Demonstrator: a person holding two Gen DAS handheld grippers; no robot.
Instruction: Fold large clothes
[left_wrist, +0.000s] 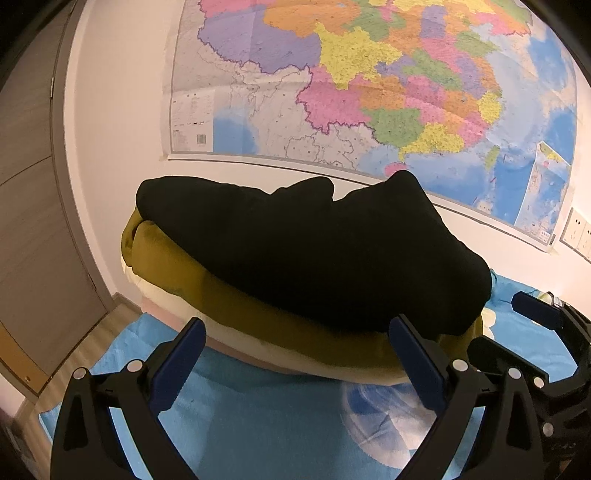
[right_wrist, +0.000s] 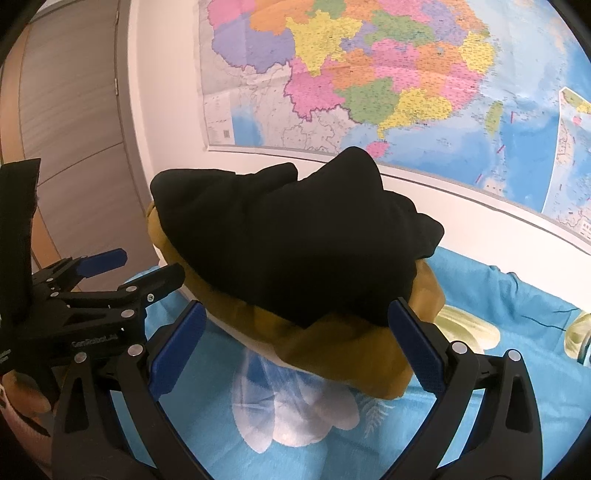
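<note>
A folded black garment (left_wrist: 306, 251) lies on top of a stack, over a folded mustard-yellow garment (left_wrist: 229, 295) and a cream one (left_wrist: 236, 336), on a blue bed sheet (left_wrist: 258, 421). The stack also shows in the right wrist view, the black garment (right_wrist: 291, 236) above the mustard one (right_wrist: 343, 354). My left gripper (left_wrist: 297, 347) is open and empty, its fingertips just short of the stack's near edge. My right gripper (right_wrist: 295, 332) is open and empty, at the stack's near edge. Each gripper shows in the other's view: the right one (left_wrist: 546, 325), the left one (right_wrist: 110, 273).
A large coloured map (left_wrist: 369, 85) hangs on the white wall behind the stack. A wooden door (left_wrist: 33, 206) and wood floor lie to the left. Wall sockets (left_wrist: 580, 232) sit at the right. The sheet has a white printed pattern (right_wrist: 295, 410).
</note>
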